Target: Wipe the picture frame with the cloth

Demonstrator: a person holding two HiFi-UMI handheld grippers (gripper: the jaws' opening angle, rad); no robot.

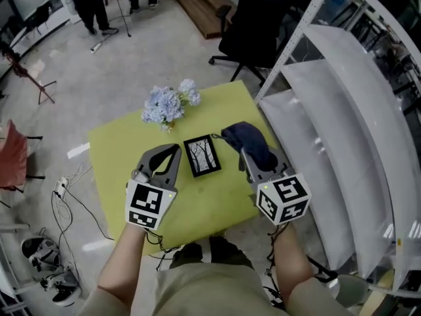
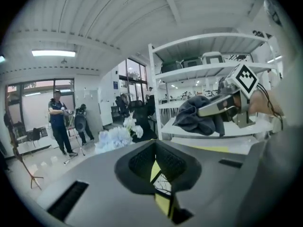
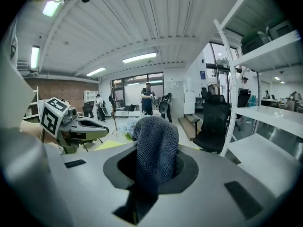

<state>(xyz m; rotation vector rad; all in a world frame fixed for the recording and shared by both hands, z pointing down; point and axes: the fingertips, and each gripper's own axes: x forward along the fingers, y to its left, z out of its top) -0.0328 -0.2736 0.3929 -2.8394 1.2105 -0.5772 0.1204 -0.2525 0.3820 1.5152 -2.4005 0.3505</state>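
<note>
Cloth [image 1: 253, 142] is pinched in the right gripper [image 1: 248, 155] at three o'clock of the frame [image 1: 202, 155], ready to wipe; the left gripper [image 1: 175, 151] has its fingers pressed together.

The dark blue terry cloth [image 1: 250, 143] drapes over the right gripper [image 3: 152, 167] and covers its jaw tips in the head view. In the right gripper view the cloth fills the space between the jaws.

From the left gripper [image 2: 155, 150], only 1 thin sliver of the small black-framed picture of bare trees [image 1: 202, 155] shows through the slit between the jaws.

Both grippers and the holder's lap hide the near edge of the yellow-green square table [image 1: 217, 114].

A person in dark clothes [image 1: 89, 2] is cut off by the top edge, as is the black office chair [image 1: 253, 28]. The white shelving rack [image 1: 342, 110] runs off the right edge, and the red chair [image 1: 13, 157] off the left.
</note>
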